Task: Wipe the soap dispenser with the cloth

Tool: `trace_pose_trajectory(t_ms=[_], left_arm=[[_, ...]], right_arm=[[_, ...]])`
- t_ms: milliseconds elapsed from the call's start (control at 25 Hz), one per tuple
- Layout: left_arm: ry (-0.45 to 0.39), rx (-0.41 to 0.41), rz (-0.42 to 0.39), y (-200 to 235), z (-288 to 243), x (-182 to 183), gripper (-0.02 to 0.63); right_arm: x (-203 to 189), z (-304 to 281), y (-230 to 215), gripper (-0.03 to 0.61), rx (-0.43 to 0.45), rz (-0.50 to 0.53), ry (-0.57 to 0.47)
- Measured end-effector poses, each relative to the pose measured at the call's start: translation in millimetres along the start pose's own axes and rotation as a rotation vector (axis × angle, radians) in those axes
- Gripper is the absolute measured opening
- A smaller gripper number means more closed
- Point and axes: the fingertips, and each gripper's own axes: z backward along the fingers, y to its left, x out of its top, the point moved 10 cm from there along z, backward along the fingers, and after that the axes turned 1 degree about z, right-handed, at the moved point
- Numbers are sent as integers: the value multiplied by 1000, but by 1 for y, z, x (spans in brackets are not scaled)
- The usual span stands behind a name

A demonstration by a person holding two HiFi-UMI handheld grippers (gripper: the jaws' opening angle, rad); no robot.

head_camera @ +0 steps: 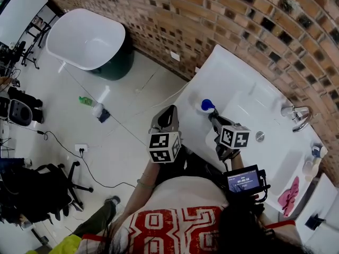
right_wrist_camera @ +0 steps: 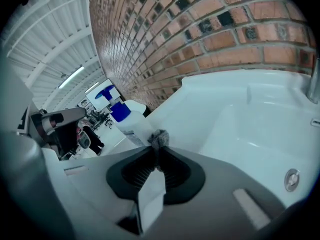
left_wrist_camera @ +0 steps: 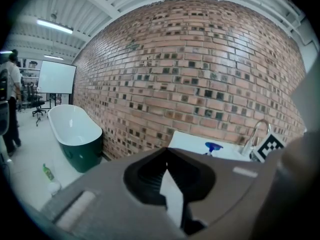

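Observation:
The soap dispenser (head_camera: 206, 106), a white bottle with a blue pump, stands on the near left corner of the white sink counter (head_camera: 233, 73). In the right gripper view the soap dispenser (right_wrist_camera: 126, 122) is just beyond the jaw tips, left of them. My right gripper (right_wrist_camera: 157, 146) is shut on a small grey cloth (right_wrist_camera: 159, 138), whose bunched end sticks out beside the bottle. In the head view my right gripper (head_camera: 212, 116) reaches right next to the dispenser. My left gripper (head_camera: 170, 110) hangs left of the counter, off its edge; its jaws (left_wrist_camera: 167, 152) are shut with nothing in them.
The basin has a drain (head_camera: 259, 136) and a chrome faucet (head_camera: 296, 115) at the back. A pink cloth (head_camera: 288, 194) and a small bottle (head_camera: 312, 163) lie at the counter's right end. A white bathtub (head_camera: 87, 38) and a green bottle (head_camera: 86, 100) are on the floor to the left.

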Motion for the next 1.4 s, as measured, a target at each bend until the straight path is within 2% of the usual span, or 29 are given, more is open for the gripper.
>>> trace_pose_trajectory(t_ms=[200,400,720,960,1120,1240,1400], left_arm=[[-3,24,7,7,5,1,5],[-7,43,15,13,3,2,5],[2,6,9,7,0,1,5],[9,-41,-1,-4,-4,0,5],[14,-65,-7,-9,-6,-3,4],[11,-75,-11,-12,-6,-3,3],[4,-70,-14,-11,-6,-1,5]], right_arm=[[-12,-11,-7,47,-24,10,66],[-14,-17,-10,47,-24,16,76],[-4,8,0,48,8,88,-39],[-19,22,3,47,12,148,-23],[-25,27,21,47,72,205,-36],[-16,27,42,47,128,261,-75],[1,15,63,46,160,364,-99]])
